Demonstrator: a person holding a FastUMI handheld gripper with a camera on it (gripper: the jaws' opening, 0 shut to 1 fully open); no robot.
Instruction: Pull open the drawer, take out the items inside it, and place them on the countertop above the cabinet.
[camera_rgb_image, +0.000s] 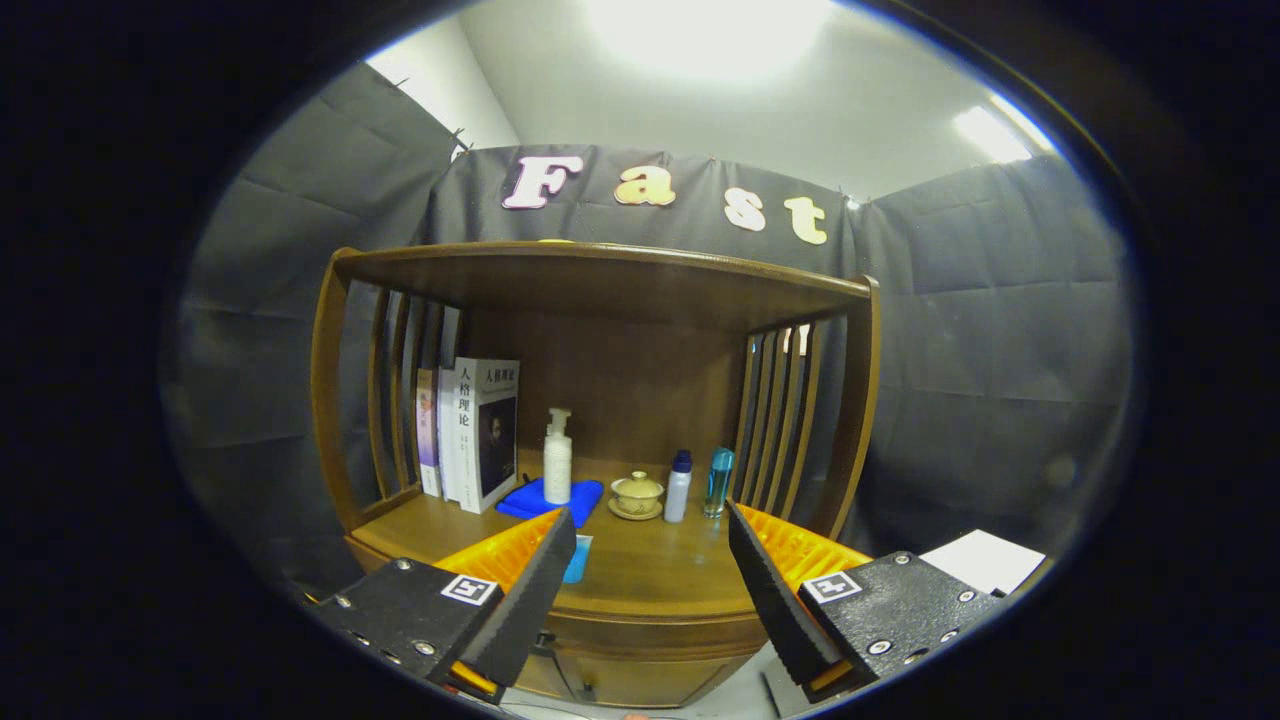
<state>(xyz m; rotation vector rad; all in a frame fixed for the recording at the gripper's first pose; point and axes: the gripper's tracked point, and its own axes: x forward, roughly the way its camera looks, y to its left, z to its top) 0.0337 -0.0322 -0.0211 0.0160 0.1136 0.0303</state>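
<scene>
Gripper (650, 560): fingers spread wide, nothing between them. It is held in front of the cabinet (600, 400), pointing at the countertop (660, 575).

Items on the countertop, taking the lidded cup (637, 493) as clock centre:
- Pump bottle (557, 458) at 10 o'clock, standing on a blue cloth (535, 497).
- Books (470, 435) at 9 o'clock, upright against the side slats.
- White bottle with dark cap (678, 486) and teal bottle (719, 481) at 3 o'clock, just beside each other.
- A small light-blue item (578, 558) at 7 o'clock, partly hidden behind the left finger; its type cannot be determined.

Drawer (640, 680): the front below the countertop edge lies at 6 o'clock from the fingers, low and strongly distorted. Whether it is open or closed, and whether anything is inside, cannot be determined. The arrangement fits either a loaded drawer or one whose contents now stand on the countertop.

Hazards, as judged:
- Any approach to the drawer front places the target at the limit of sight; a misjudged closure could slip off the pull or strike the countertop edge.
- The bottles are tall and narrow. A finger sweeping across the countertop would probably topple them, and one falling could knock its neighbour.
- The pump bottle stands on soft cloth and will likely tip easily.
- The cup lid may be loose; a knock could dislodge it.
</scene>
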